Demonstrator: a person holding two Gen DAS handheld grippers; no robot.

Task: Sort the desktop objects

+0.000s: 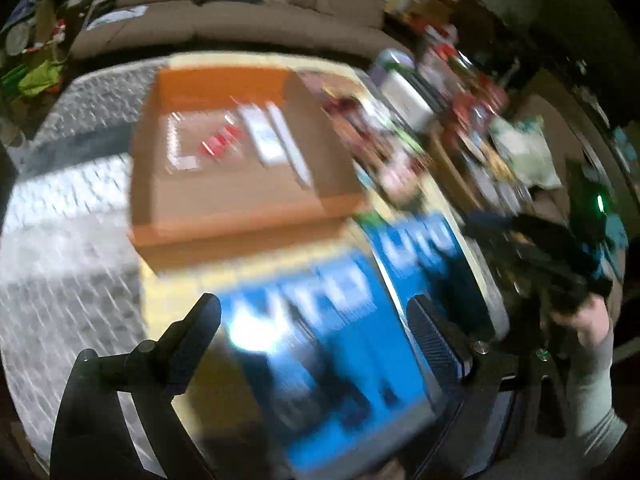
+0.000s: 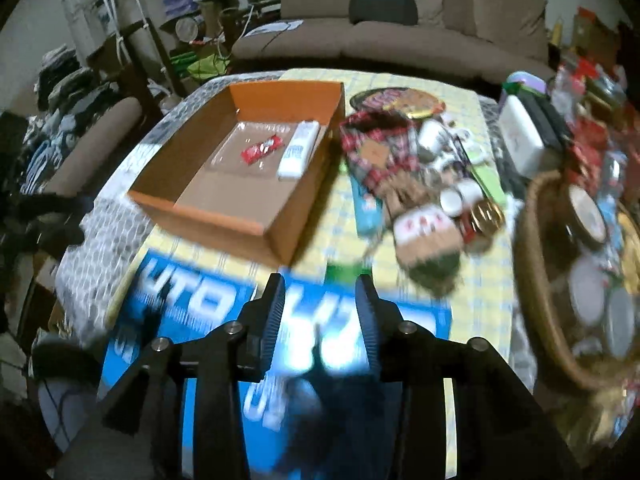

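A brown sofa (image 2: 420, 20) stood behind the cluttered counter (image 2: 472, 280). Left tongs (image 1: 316, 332) were spread wide, right tongs (image 2: 320, 304) parted, both empty above a blue printed sheet (image 2: 192, 304). Beyond lay an orange box (image 2: 280, 96) holding a red wrapper (image 2: 262, 150): probably light, crinkly, best pinched mid-length.

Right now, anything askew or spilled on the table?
The orange box sits skewed to the table edge, holding only a red wrapper and a white pack. Beside it, the unsorted pile lies jumbled together. Nothing visibly spilled.
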